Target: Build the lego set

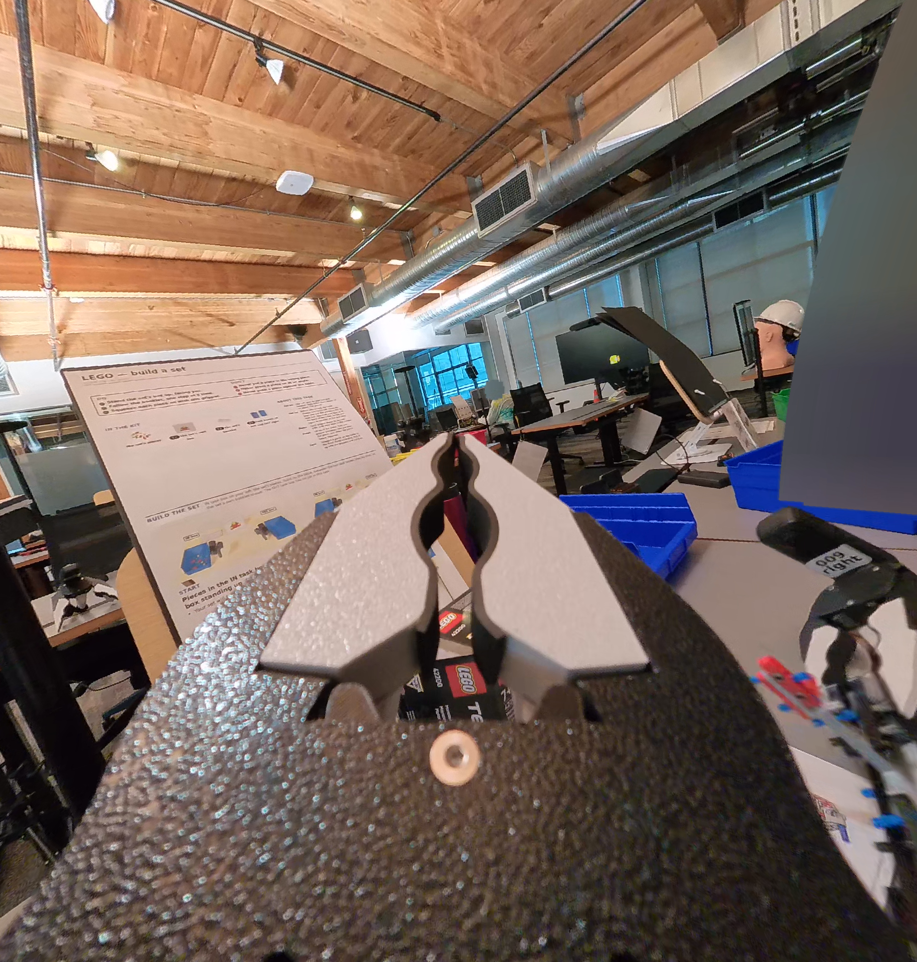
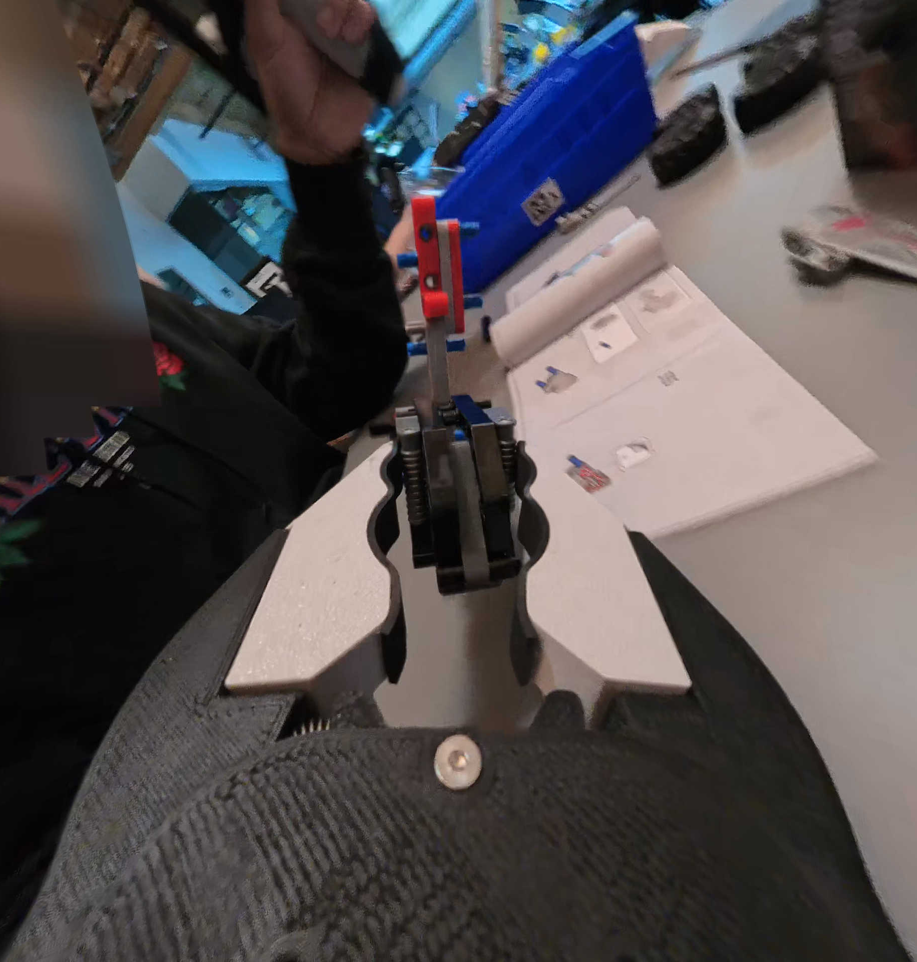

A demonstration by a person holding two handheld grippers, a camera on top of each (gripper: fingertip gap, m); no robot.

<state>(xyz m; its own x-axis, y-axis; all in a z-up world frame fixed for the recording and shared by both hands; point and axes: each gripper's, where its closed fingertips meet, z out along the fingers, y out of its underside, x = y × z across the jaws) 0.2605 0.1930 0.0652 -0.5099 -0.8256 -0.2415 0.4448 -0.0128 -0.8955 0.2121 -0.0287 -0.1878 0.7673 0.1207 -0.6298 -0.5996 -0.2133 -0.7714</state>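
While the right gripper point(image 2: 459, 500) clamps the dark base of a half-built lego model point(image 2: 448, 416) between its grey fingers point(image 2: 336, 583), the left gripper point(image 1: 459, 453) is raised well clear of the work, its own fingers pressed together at the tips and carrying nothing. From the clamped base a grey beam studded with blue pins juts away from the right gripper, capped by a red piece point(image 2: 435, 260); small springs run down both sides of the black block inside the grip.

Beneath the model an open instruction booklet point(image 2: 680, 416) lies on the grey counter point(image 2: 758, 650), its far pages curled into a roll, and a blue bin point(image 2: 550, 130) stands beyond it. In the left wrist view a black lego box point(image 1: 461, 687) shows through the gap under the fingers, an instruction board point(image 1: 227, 458) leans behind it, and a second blue bin point(image 1: 638, 526) sits on the counter to the right.

This looks like a pause between steps: the model is held up, apparently for a check or a turn, with no loose piece in play. Next, judging by the layout, the left gripper must come down, open, and pick the following piece, while the right keeps the model steady and angled so the pins stay reachable.
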